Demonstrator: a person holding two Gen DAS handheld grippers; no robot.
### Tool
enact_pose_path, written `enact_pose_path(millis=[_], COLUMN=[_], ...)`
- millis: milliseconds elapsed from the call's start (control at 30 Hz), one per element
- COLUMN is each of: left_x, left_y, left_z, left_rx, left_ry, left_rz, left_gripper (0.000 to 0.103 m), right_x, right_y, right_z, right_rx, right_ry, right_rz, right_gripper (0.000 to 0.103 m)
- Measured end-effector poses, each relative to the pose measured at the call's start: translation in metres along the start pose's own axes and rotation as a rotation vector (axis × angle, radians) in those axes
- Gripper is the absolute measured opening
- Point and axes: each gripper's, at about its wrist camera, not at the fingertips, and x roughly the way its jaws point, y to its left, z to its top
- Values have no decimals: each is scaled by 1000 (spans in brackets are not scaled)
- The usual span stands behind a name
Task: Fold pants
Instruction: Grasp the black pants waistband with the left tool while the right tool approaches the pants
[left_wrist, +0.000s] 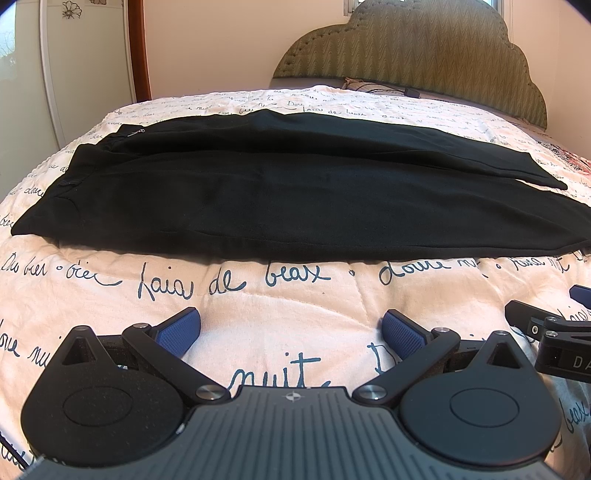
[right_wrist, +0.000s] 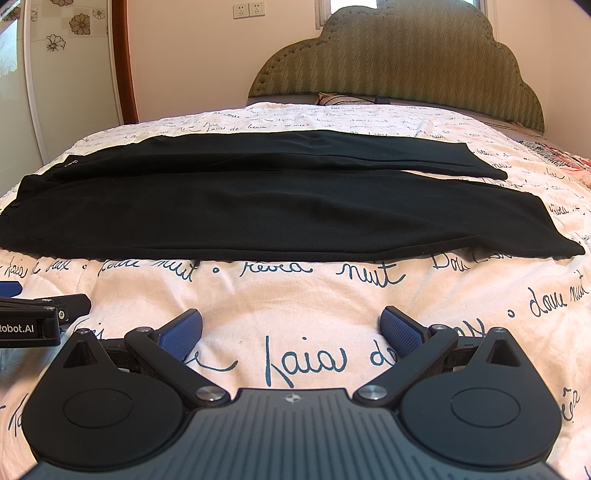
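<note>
Cotton-looking cream quilt (left_wrist: 295, 295) w/ blue handwritten script covers the whole bed and fills most of both views. Behind it, approx 1 o'clock in each view, stands an olive padded headboard (right_wrist: 406, 62) w/ a scalloped top against a pale wall. At 11 o'clock is a wooden door frame (right_wrist: 123, 55) beside a white panel w/ flower stickers.

Black pants (left_wrist: 295, 206) lie flat across the quilt, spread sideways through the middle of both views. Waistband end is at 9 o'clock, leg hems at 3 o'clock. The two legs lie side by side, far leg partly tucked behind the near one; hems sit slightly apart at the right end. A small zip pull (left_wrist: 138, 132) shows near the waist at approx 10 o'clock in the left view.

Left gripper (left_wrist: 291, 332) sits low at 6 o'clock over bare quilt, just short of the pants' near edge, blue pads spread wide, nothing between them. Right gripper (right_wrist: 291, 330) is same: 6 o'clock, spread wide, empty, near but not touching the pants. Each one shows at the edge of the other's view, so they're side by side.

Two wall sockets (right_wrist: 248, 10) sit at 12 o'clock in the right view.
</note>
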Motion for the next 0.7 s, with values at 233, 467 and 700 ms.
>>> enact_pose_path(millis=[233, 467, 700], left_x=[-6, -24, -45], left_y=[-3, 11, 109], left_z=[1, 8, 87], left_rx=[-11, 20, -56], left_ry=[-15, -24, -225], left_rz=[21, -31, -52], left_gripper=[103, 100, 99], right_x=[-1, -9, -30], right_y=[0, -5, -34], right_z=[0, 13, 53], right_rx=[-1, -50, -71], right_ry=[0, 25, -58], right_rz=[0, 48, 116], right_gripper=[103, 103, 103])
